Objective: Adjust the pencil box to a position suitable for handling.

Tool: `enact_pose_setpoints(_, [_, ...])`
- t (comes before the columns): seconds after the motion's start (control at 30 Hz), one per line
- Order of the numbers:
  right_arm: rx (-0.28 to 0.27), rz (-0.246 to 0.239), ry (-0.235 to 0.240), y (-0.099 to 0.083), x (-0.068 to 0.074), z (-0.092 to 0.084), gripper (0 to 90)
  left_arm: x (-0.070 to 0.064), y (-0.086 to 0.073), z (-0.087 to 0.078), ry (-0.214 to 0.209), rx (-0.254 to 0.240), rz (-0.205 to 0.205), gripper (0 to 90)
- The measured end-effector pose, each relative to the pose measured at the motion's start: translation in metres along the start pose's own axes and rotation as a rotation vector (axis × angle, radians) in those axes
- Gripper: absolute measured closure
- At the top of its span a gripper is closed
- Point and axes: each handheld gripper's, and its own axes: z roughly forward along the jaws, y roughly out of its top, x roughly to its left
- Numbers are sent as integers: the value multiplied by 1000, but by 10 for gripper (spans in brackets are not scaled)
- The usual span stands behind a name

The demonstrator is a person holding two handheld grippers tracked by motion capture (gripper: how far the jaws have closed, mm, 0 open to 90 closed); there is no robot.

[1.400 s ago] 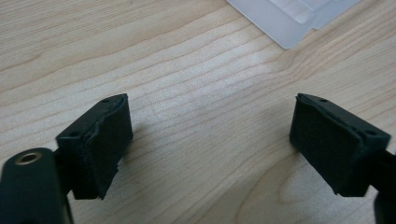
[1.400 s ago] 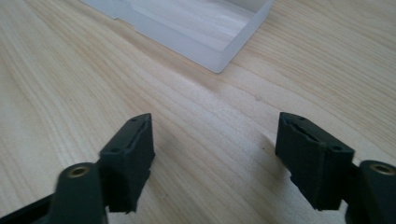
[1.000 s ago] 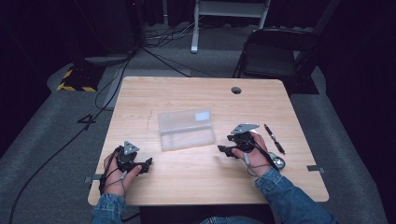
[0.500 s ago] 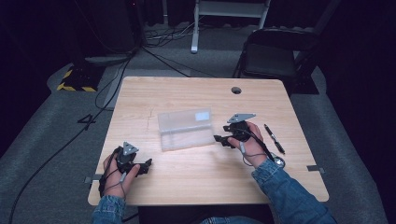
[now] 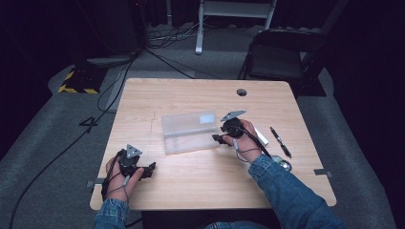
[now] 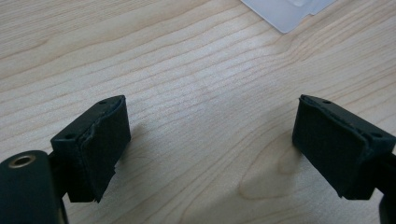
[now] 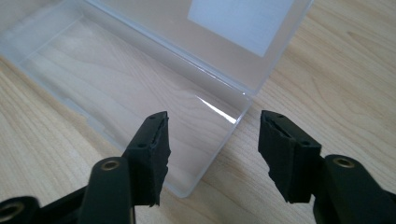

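A light wooden bench (image 5: 191,181) is seen from above, with a round hole (image 5: 241,92) near its far edge. A clear plastic box (image 5: 191,132) is laid open near the bench centre, its lid (image 5: 193,120) folded back on the far side and marked with a white label (image 5: 207,119). The tray of the box is seen to be empty in the right gripper view, where the wood grain shows through the clear base (image 7: 116,88).

The right gripper (image 5: 217,138) is held at the right end of the box. Its fingers (image 7: 152,154) are spread apart and nothing is gripped. In the right gripper view the near right corner of the box (image 7: 233,121) is located between and just ahead of the two fingers; contact with the box cannot be confirmed.

The left gripper (image 5: 149,169) is held low over the near left part of the bench, well apart from the box. Its fingers (image 6: 100,149) are spread wide and released, with bare wood between them. A corner of the box (image 6: 289,11) is visible at the top edge of the left gripper view.

A black pen (image 5: 280,141) is laid on the bench to the right of the right hand (image 5: 246,140). A small white block (image 5: 261,136) is placed between the pen and that hand. A blue denim sleeve (image 5: 286,191) is worn on the right forearm.

A dark folding chair (image 5: 279,59) is positioned on the grey floor (image 5: 47,143) beyond the far right corner of the bench. Black cables (image 5: 119,81) are run across the floor at the left.
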Motion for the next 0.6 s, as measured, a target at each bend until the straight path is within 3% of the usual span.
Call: enact_pose_setpoints(0.6, [115,-37,7,-4,2,11,620,0,0,0,0,0,1,118])
